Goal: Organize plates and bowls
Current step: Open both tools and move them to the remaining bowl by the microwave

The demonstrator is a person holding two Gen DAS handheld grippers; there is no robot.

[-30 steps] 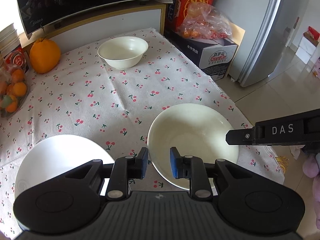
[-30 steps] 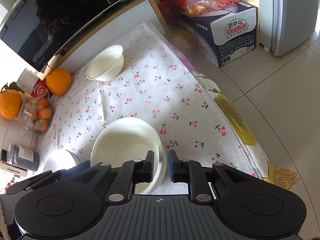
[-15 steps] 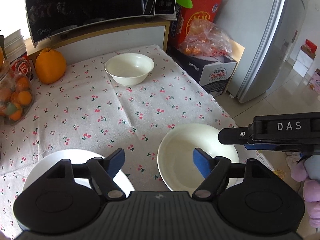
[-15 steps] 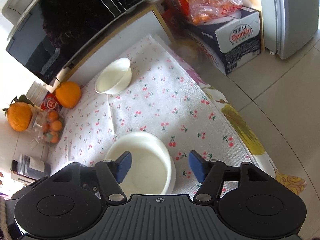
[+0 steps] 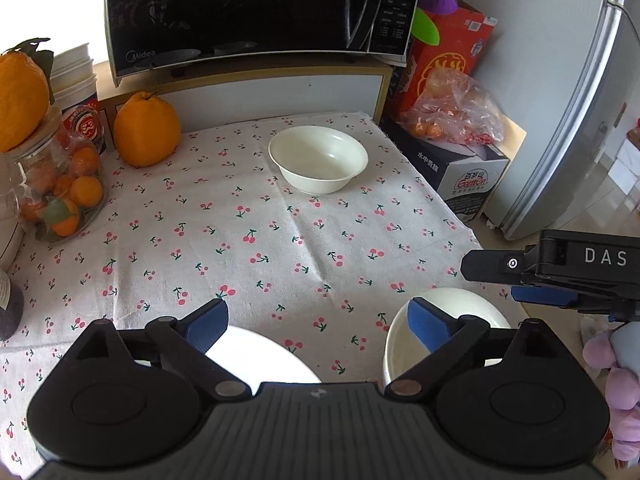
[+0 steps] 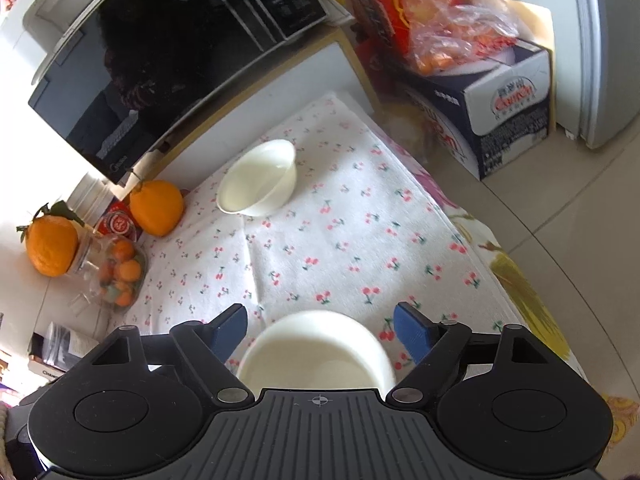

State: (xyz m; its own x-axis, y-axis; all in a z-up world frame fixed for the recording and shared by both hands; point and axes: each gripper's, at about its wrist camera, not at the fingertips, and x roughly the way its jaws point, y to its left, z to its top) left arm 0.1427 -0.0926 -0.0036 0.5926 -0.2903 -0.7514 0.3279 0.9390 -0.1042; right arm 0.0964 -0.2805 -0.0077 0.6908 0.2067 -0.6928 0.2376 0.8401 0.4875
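We held the left gripper (image 5: 316, 322) and the right gripper (image 6: 320, 330) above the near edge of the cherry-print cloth (image 5: 256, 236), each with its blue pads spread wide and nothing between them. Taking that cloth as our landmark, the white plate (image 5: 260, 354) lay at its near edge under the left gripper, and the large bowl (image 6: 316, 354) sat at its near right corner, just below the right gripper. Neither touched the other. The small bowl (image 5: 318, 164) stood alone at the cloth's far end, well apart from both.

We judged the task to be barely begun, or between steps: all three pieces lay separate on the cloth, nothing was stacked, and no piece was in either grip. What seemed left was to gather the two bowls together and give the plate its place; which order suited best we could not tell.

The cloth showed a few soft creases down its middle but lay flat enough for sliding a bowl. Off its far left corner stood a big orange fruit (image 5: 146, 130), and further left a clear jar of small oranges (image 5: 60, 196). Beyond the cloth's far edge a black microwave (image 5: 256, 8) sat on a low cabinet. To the cloth's right were a cardboard box (image 5: 468, 172) with a bag of fruit on top and a grey fridge (image 5: 576, 100) on a tiled floor.
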